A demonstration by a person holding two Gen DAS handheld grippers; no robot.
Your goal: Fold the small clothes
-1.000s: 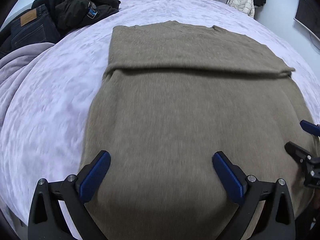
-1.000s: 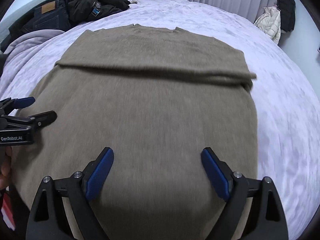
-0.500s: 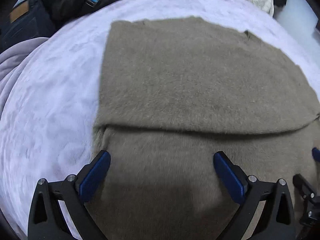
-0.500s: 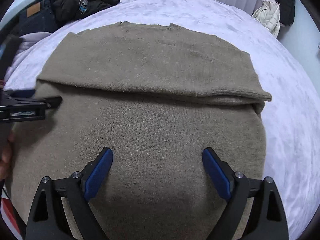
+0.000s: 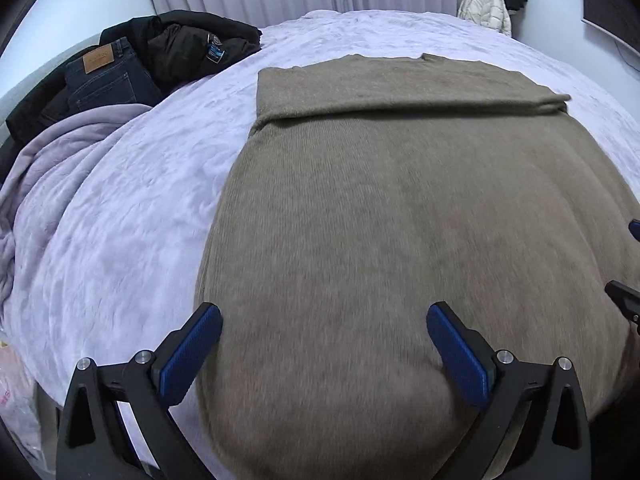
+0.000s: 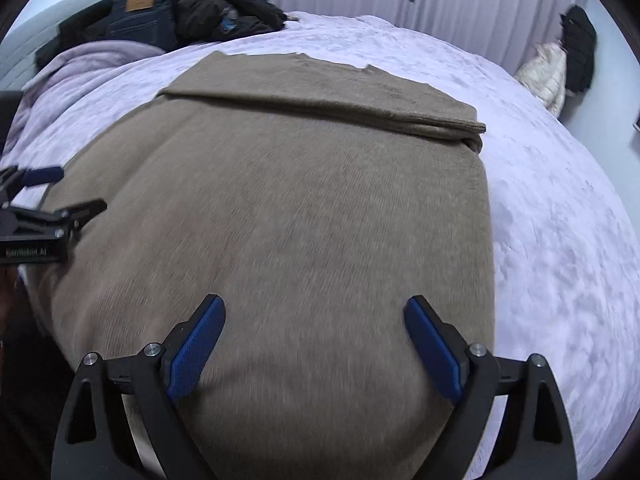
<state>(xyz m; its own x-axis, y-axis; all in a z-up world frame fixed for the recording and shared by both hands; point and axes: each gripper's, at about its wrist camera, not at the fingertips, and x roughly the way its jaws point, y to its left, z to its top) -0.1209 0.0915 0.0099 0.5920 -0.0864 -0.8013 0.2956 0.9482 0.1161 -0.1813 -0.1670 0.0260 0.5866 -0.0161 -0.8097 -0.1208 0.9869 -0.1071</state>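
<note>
Ahead of both my claws lies the wide lavender plush bed [image 5: 120, 208], and on it the flat taupe knitted sweater [image 5: 400, 208] — its far end already folded over into a band, its long axis running straight away from me. The near hem sits right under both claws. My left claw [image 5: 324, 350] and right claw [image 6: 316, 344] hover side by side, both spread wide, gripping nothing.

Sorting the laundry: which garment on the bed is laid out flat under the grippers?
The olive-brown knit sweater, spread flat with its far end folded over. The dark jeans and black jacket lie heaped at the bed's far left corner.
</note>
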